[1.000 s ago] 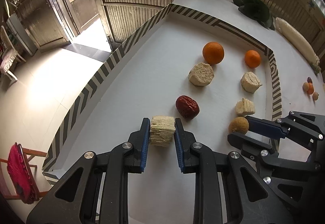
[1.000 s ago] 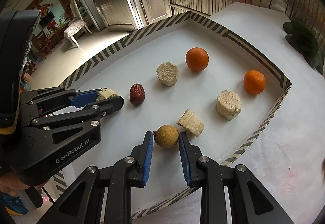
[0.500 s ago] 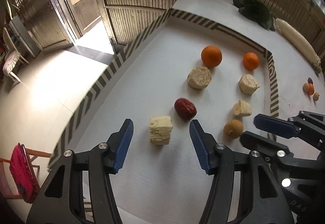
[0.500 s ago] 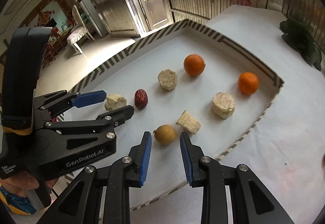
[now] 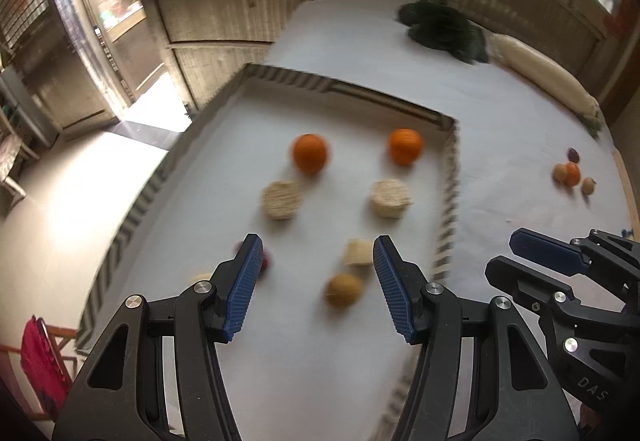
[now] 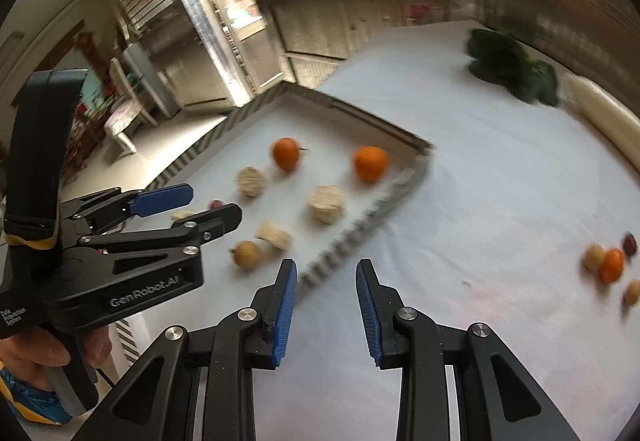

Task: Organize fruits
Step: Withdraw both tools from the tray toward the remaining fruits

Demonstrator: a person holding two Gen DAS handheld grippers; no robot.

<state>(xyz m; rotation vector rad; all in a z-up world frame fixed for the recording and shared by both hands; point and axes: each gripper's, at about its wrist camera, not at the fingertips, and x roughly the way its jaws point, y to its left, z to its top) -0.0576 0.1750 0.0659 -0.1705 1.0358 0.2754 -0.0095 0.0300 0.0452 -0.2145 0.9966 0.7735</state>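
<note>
A white tray with a striped rim (image 5: 450, 177) holds two oranges (image 5: 310, 153) (image 5: 405, 145), two round beige pieces (image 5: 281, 199) (image 5: 390, 198), a beige wedge (image 5: 358, 252), a round brown fruit (image 5: 343, 289), a red date (image 5: 265, 261) half hidden by my finger, and a beige block (image 5: 202, 277). My left gripper (image 5: 316, 245) hangs open above the tray's near part, holding nothing. My right gripper (image 6: 326, 265) is open and empty over the white cloth just outside the tray rim (image 6: 352, 237). A small cluster of loose fruits (image 6: 608, 265) lies on the cloth to its right.
Dark green leafy vegetables (image 5: 440, 27) and a long white radish (image 5: 540, 77) lie at the table's far side. A person's hand (image 6: 48, 353) holds the left gripper (image 6: 212, 201). A floor drop runs along the tray's left side. Both views are motion-blurred.
The left gripper opened and let go of the beige block, which stays in the tray. The right gripper's jaws widened off the brown fruit. Both pulled back, rose and swung right.
</note>
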